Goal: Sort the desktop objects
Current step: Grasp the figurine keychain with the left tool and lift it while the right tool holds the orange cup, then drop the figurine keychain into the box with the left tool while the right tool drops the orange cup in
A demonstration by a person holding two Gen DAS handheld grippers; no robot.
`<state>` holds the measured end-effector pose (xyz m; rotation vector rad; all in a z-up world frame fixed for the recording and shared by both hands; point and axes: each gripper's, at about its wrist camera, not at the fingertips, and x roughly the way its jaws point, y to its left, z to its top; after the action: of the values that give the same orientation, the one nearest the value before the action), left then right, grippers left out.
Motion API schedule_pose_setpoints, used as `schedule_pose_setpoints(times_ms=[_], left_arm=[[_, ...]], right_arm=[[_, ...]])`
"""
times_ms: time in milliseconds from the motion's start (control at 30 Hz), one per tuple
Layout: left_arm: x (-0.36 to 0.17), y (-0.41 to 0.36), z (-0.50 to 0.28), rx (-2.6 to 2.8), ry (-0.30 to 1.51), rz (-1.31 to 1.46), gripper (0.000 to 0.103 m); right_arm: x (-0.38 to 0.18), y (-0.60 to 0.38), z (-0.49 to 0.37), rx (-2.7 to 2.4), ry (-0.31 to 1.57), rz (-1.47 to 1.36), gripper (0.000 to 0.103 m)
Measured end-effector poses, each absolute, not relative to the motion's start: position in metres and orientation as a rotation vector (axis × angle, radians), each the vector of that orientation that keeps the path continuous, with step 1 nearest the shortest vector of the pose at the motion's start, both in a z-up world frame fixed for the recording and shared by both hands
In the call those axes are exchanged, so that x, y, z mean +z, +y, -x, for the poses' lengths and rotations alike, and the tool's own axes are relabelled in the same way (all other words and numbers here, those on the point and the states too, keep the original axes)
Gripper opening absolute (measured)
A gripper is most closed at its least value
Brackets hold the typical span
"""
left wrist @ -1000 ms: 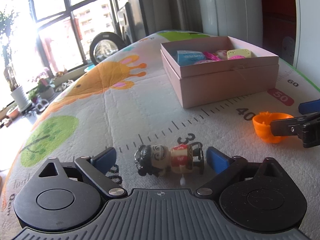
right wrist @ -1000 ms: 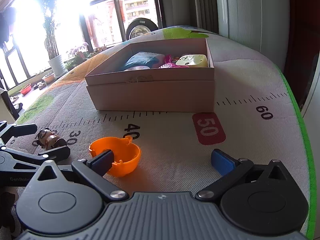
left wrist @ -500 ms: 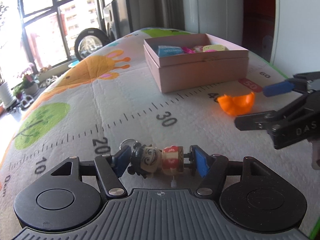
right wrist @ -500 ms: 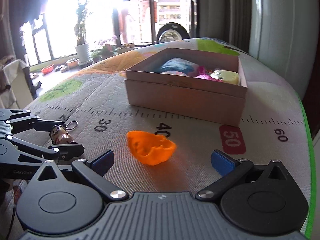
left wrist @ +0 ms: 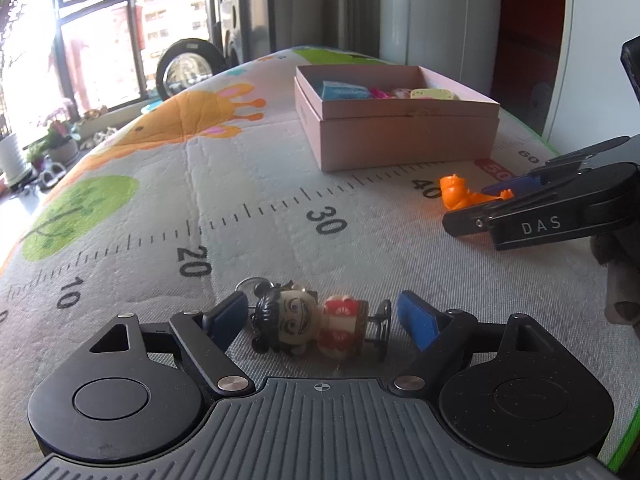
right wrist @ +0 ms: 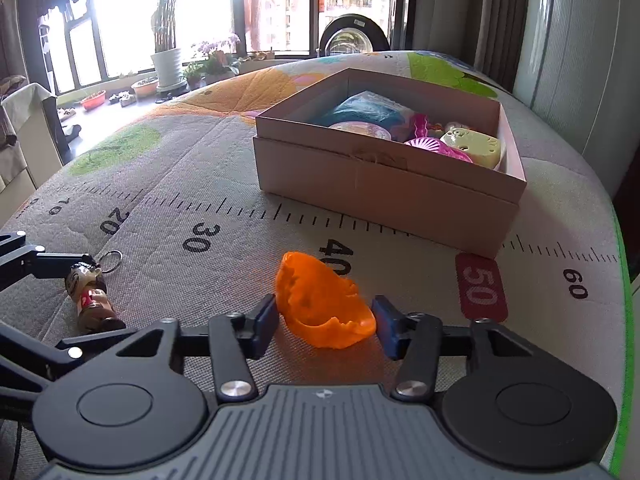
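A small doll keychain (left wrist: pixel 312 326) with black hair and a red body lies on its side on the printed mat. My left gripper (left wrist: pixel 320 316) straddles it; its jaws are opening, with a gap between each blue pad and the doll. An orange plastic cup (right wrist: pixel 320 300) with a jagged rim lies tipped on the mat near the "40" mark. My right gripper (right wrist: pixel 325 320) is closing on it, and both blue pads touch its sides. The left wrist view shows the orange cup (left wrist: pixel 460 196) between the right gripper (left wrist: pixel 468 206) fingers.
An open pink cardboard box (right wrist: pixel 380 184) stands farther back on the mat and holds a blue packet (right wrist: pixel 368 110), a pink toy and a yellow toy (right wrist: pixel 474 146). The mat's green edge (right wrist: pixel 624 280) runs along the right. Windows and potted plants lie beyond the far left.
The right jaws went from wide open to closed around the orange cup, which tipped over. The left jaws narrowed towards the doll, then widened again.
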<state>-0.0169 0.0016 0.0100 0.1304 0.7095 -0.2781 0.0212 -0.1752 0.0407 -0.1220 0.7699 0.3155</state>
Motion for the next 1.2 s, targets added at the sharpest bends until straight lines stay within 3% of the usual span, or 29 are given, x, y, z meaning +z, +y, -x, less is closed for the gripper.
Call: schedule_pose_setpoints(times_ms=[67,200,333,567,700,800,1200], left_arm=[[0.012,-0.002,0.022,-0.288,0.695,-0.150,0.072],[0.021,-0.008,0.037,-0.283,0.659,-0.203,0.070],[0.066,-0.012,0.038,-0.311,0.525,-0.217,0.070],[0.133,-0.058,-0.041,-0.347,0.277,-0.296,0.071],[0.120,-0.072,-0.098,-0.357,0.382,-0.281,0.084],[0.099,-0.054,-0.093,-0.375,0.436,-0.213,0.097],[0.034,-0.027,-0.051,-0.242,0.624,-0.176,0.103]], right_arm=[[0.045,-0.176,-0.014,0.334,0.763,0.135,0.051],[0.063,-0.183,0.005,0.410,0.747,0.149,0.050],[0.118,-0.205,0.020,0.417,0.597,0.148,0.050],[0.197,-0.241,-0.008,0.299,0.377,0.118,0.051],[0.197,-0.253,-0.039,0.262,0.406,0.071,0.051],[0.185,-0.262,-0.059,0.263,0.452,0.038,0.051],[0.122,-0.222,-0.188,0.236,0.682,-0.080,0.055]])
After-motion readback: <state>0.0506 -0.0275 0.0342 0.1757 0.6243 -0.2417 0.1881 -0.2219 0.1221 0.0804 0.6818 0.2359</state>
